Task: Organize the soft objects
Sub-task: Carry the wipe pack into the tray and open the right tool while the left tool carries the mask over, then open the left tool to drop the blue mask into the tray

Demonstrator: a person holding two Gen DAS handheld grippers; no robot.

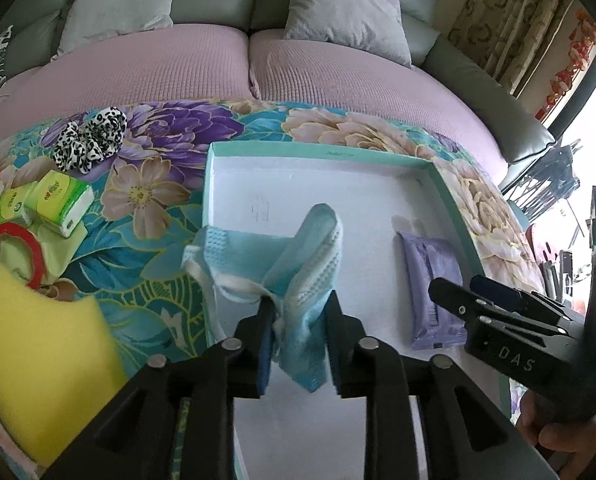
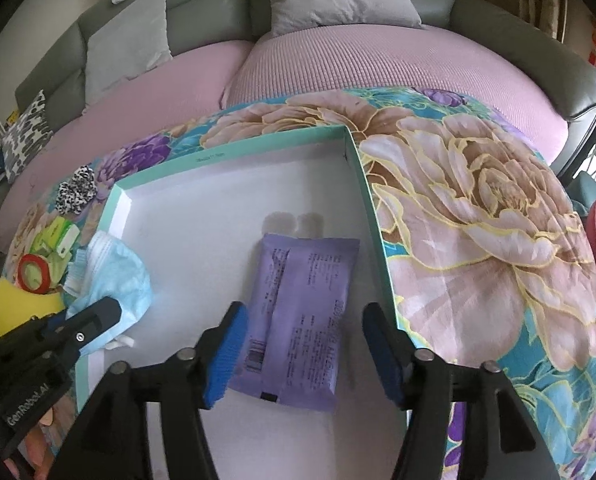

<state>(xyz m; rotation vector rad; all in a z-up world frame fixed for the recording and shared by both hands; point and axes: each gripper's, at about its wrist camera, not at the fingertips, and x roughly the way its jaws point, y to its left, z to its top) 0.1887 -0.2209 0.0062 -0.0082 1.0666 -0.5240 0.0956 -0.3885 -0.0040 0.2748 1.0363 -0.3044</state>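
A crumpled light-blue face mask (image 1: pixel 313 248) lies over the near left corner of a shallow teal-rimmed tray (image 1: pixel 317 151) with a white floor. Its lower part sits loosely between the fingers of my left gripper (image 1: pixel 299 300), which stand slightly apart and do not pinch it. A flat purple pack (image 2: pixel 298 320) rests on the tray (image 2: pixel 226 152) floor at the right. My right gripper (image 2: pixel 305 310) hovers open over it, one pad on each side, with gaps to the pack. In the right wrist view the mask (image 2: pixel 118 272) shows under the left gripper (image 2: pixel 110 304).
On the floral cloth (image 1: pixel 158 200) left of the tray lie a leopard-print scrunchie (image 1: pixel 90 140), green tissue packs (image 1: pixel 58 200), a red ring (image 1: pixel 14 252) and a yellow sponge (image 1: pixel 30 360). A pink-covered sofa with grey cushions (image 1: pixel 337 16) stands behind. A hand (image 1: pixel 565 436) holds the right gripper.
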